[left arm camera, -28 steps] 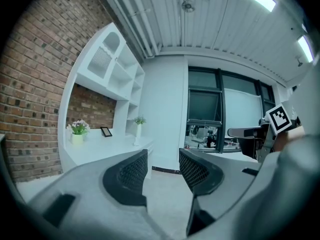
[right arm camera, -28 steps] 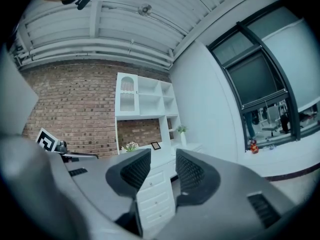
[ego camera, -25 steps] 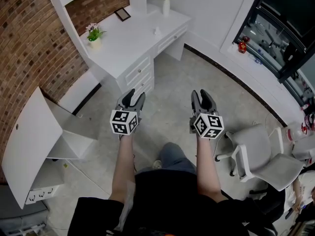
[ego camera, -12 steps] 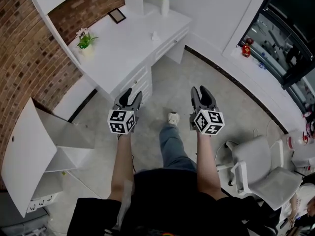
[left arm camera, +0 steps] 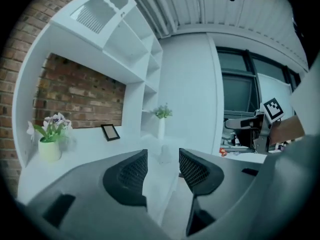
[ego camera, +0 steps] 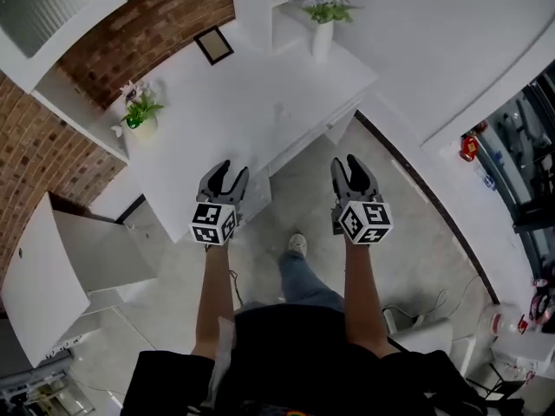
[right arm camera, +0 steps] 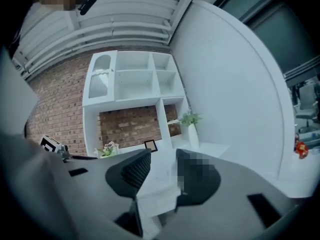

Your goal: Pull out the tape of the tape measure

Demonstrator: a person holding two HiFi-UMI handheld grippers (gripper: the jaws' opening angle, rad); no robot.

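No tape measure is plainly visible in any view. A small pale object [ego camera: 279, 109] stands on the white desk [ego camera: 217, 137]; it is too small to identify. It shows again beyond the left jaws as the small object [left arm camera: 164, 155]. My left gripper [ego camera: 224, 170] hangs over the desk's front edge, jaws apart and empty. The right gripper [ego camera: 349, 165] is held level with it over the floor beside the desk's drawers, also open with nothing between its jaws. In the gripper views the left gripper [left arm camera: 163, 160] and right gripper [right arm camera: 163, 164] both point at the desk.
On the desk stand a flower pot [ego camera: 139, 115], a picture frame [ego camera: 213, 45] and a tall vase with a plant [ego camera: 323, 24]. A white cabinet with an open door [ego camera: 43, 276] is at the left. The person's foot [ego camera: 297, 245] is on the floor below.
The person has stepped toward the desk, which now lies under the left gripper. The office chair at the right has left the view. Both grippers stay open.
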